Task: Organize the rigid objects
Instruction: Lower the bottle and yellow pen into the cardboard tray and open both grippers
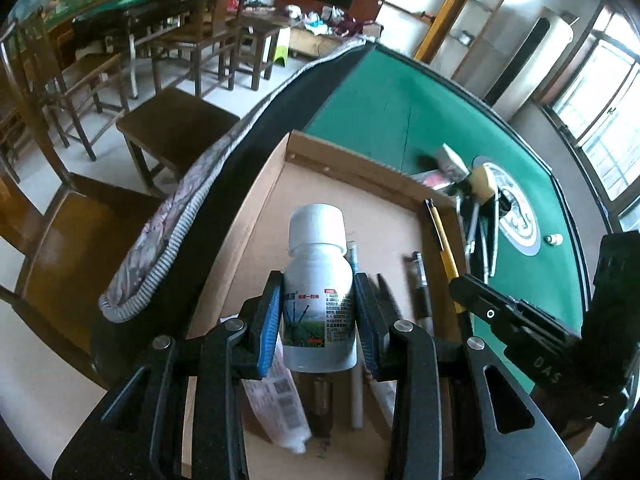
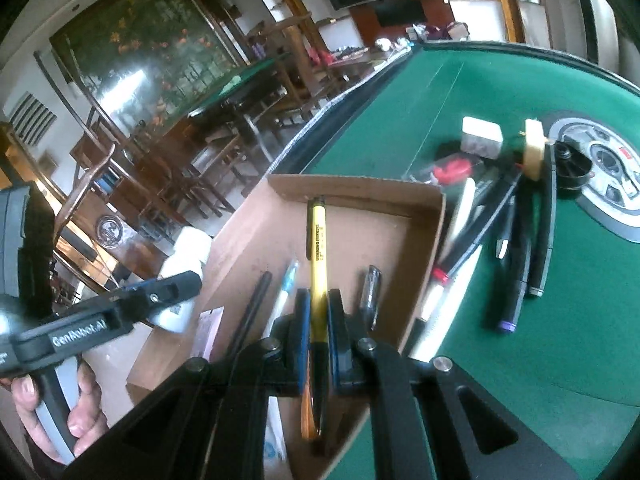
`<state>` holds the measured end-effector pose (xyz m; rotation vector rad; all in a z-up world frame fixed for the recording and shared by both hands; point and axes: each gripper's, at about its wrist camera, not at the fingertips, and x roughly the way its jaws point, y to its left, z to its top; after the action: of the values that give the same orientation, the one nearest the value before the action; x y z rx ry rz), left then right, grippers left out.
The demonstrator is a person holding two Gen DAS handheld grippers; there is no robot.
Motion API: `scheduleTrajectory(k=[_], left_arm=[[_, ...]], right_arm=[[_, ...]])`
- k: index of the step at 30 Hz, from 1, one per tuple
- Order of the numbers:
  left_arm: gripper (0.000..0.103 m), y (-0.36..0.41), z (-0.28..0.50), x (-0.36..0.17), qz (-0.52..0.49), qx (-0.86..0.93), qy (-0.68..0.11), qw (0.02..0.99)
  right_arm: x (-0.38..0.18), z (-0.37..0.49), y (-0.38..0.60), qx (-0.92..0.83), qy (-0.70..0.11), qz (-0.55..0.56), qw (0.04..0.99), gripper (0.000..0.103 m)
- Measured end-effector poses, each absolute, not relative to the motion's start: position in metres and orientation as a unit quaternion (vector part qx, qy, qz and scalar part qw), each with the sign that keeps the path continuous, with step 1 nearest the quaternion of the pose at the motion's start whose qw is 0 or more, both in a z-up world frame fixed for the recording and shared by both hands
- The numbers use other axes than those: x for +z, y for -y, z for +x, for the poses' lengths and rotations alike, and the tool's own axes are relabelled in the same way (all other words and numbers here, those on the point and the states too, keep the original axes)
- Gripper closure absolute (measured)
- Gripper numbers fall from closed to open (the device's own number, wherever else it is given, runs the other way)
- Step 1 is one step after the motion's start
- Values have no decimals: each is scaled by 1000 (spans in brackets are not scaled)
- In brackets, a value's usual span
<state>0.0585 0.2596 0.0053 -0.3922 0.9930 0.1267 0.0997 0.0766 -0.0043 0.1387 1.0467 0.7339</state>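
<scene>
A white bottle (image 1: 318,284) is grasped by the left gripper (image 1: 318,312), its fingers (image 1: 267,312) clenched on the labelled body so that the cap stands clear at twelve o'clock; the bottle is held upright above the box (image 1: 344,164), probably so that it can be set down standing. A yellow pen (image 2: 318,264) is pinched in the right gripper (image 2: 319,326), the fingers (image 2: 302,328) closed on its lower barrel, and it is pointed toward twelve o'clock along the gripper's own line, roughly in line with the other pens already lying in the box (image 2: 360,190). Seen from the right wrist, a dark pen (image 2: 250,312) and a pale one (image 2: 286,292) lie at about ten o'clock of the yellow pen, a clear one (image 2: 370,292) at two o'clock. Outside the box, at two o'clock on the green desk (image 2: 400,120), a heap of markers (image 2: 516,256), a white block (image 2: 482,136) and a red item (image 2: 452,170) is left unsorted. Both things are judged to be carried over the box for placing; much of the task remains.
</scene>
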Motion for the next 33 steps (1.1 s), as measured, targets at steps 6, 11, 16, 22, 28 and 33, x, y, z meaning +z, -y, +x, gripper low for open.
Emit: scheduleTrajectory(k=[6, 11, 16, 22, 28, 33], left_arm=[[69, -266, 76, -14, -189, 69, -500, 842], [69, -270, 87, -28, -187, 72, -521, 829], [69, -265, 89, -32, -170, 82, -525, 830], [69, -260, 89, -33, -159, 83, -527, 831], [69, -256, 86, -32, -140, 79, -528, 834], [67, -259, 80, -29, -148, 74, -525, 835]], right_arm=[[-21, 113, -89, 339, -510, 62, 788, 97], [-29, 117, -93, 333, -523, 53, 783, 97], [-30, 117, -96, 325, -527, 41, 784, 97], [-28, 115, -100, 307, -522, 6, 796, 97], [-27, 114, -98, 300, -522, -1, 798, 96], [-25, 117, -97, 307, -527, 10, 793, 95]])
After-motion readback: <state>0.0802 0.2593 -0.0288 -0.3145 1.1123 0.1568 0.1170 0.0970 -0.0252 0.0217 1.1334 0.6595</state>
